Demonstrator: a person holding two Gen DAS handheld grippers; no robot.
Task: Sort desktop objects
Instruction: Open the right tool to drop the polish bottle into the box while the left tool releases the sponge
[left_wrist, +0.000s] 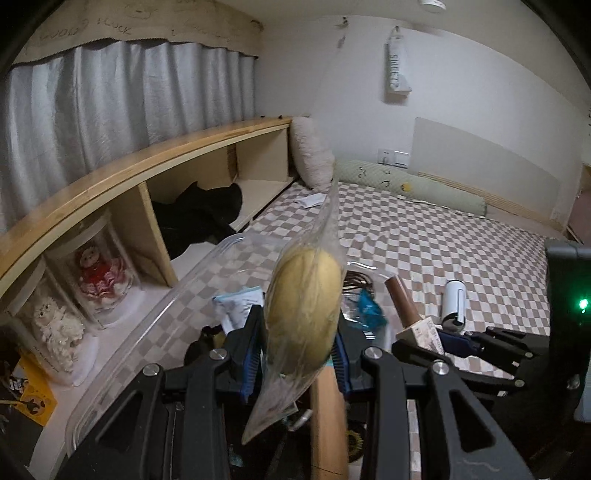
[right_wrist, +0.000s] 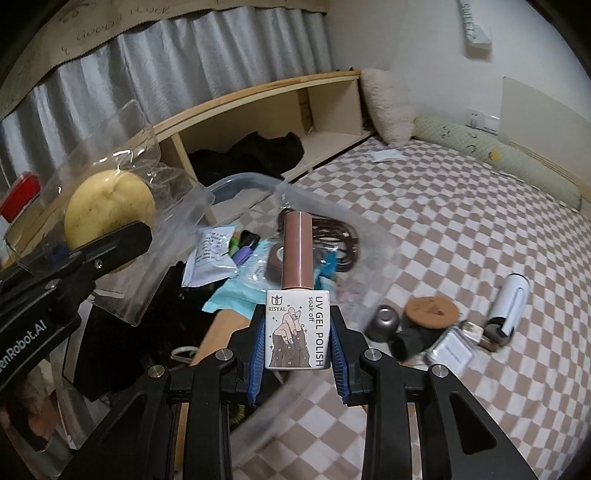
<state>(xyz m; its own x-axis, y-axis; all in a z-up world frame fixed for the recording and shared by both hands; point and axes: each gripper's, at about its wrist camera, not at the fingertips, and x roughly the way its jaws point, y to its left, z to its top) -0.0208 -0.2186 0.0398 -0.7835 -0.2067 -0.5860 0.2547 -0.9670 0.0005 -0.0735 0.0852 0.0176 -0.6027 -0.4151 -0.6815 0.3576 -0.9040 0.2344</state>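
Note:
My left gripper (left_wrist: 299, 339) is shut on a yellow sponge puff in a clear plastic bag (left_wrist: 304, 306) and holds it above a clear plastic storage box (left_wrist: 147, 325). The puff also shows at the left of the right wrist view (right_wrist: 109, 210). My right gripper (right_wrist: 297, 332) is shut on a UV gel polish bottle (right_wrist: 297, 295) with a brown cap, held upright over the box's near edge. The bottle also shows in the left wrist view (left_wrist: 402, 306). The box (right_wrist: 240, 184) holds hair ties (right_wrist: 336, 240), paper packets (right_wrist: 210, 258) and other small items.
On the checkered bed sheet (right_wrist: 461, 221) to the right lie a white cylinder (right_wrist: 509, 302), a brown round lid (right_wrist: 432, 312), a grey cap (right_wrist: 384, 323) and a small clear case (right_wrist: 450, 349). A wooden shelf (left_wrist: 147, 162) with dolls (left_wrist: 99, 273) runs along the left.

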